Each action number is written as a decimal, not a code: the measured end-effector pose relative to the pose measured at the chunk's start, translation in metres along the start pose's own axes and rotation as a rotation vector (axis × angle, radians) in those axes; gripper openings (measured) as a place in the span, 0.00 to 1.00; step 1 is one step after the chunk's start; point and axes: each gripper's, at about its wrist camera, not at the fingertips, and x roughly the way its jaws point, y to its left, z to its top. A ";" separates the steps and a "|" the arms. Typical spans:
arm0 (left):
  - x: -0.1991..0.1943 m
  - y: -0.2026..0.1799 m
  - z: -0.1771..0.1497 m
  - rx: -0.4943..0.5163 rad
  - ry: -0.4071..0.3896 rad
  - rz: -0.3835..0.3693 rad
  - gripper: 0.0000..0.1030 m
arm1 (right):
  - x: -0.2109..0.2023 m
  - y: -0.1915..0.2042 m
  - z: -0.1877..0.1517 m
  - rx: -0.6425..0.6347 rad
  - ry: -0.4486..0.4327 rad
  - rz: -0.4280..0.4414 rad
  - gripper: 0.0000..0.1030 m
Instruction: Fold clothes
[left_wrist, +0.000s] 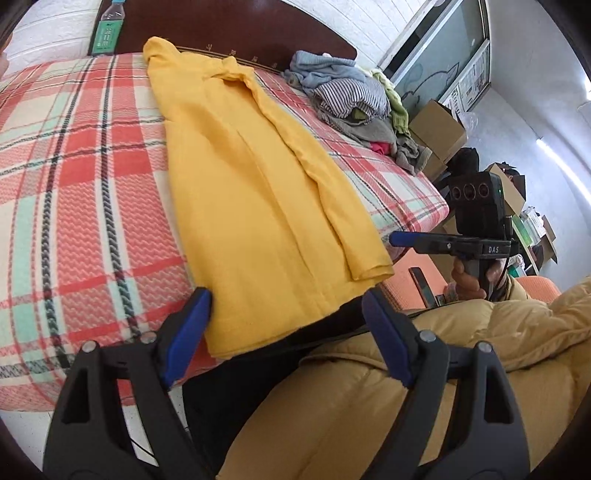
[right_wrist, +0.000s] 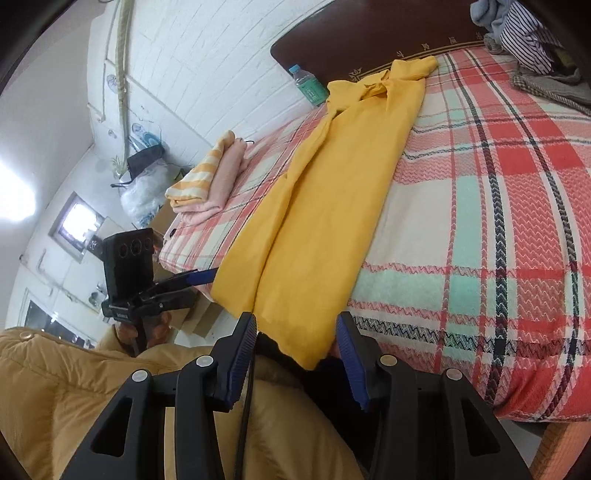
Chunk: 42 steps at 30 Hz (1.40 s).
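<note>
Blue-padded tongs (left_wrist: 284, 295) (right_wrist: 297, 325) agape, empty-handed.

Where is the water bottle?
The water bottle stands at the head of the bed, against the dark headboard, just beside the collar end of the yellow shirt; both views show it.

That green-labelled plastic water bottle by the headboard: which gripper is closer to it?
Left, by a little, I'd judge. The green-labelled plastic water bottle stands at the bed's far left corner. Both the left gripper and right gripper hover at the near edge, far from it.
</note>
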 end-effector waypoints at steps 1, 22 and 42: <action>0.002 0.000 0.001 0.000 0.004 0.003 0.82 | 0.003 -0.002 0.000 0.020 0.005 -0.003 0.48; -0.004 0.011 -0.001 -0.087 0.067 -0.031 0.82 | 0.032 -0.010 0.003 0.127 0.044 0.110 0.58; -0.008 0.020 -0.007 -0.192 0.120 -0.007 0.83 | 0.036 -0.013 0.009 0.124 0.038 0.145 0.57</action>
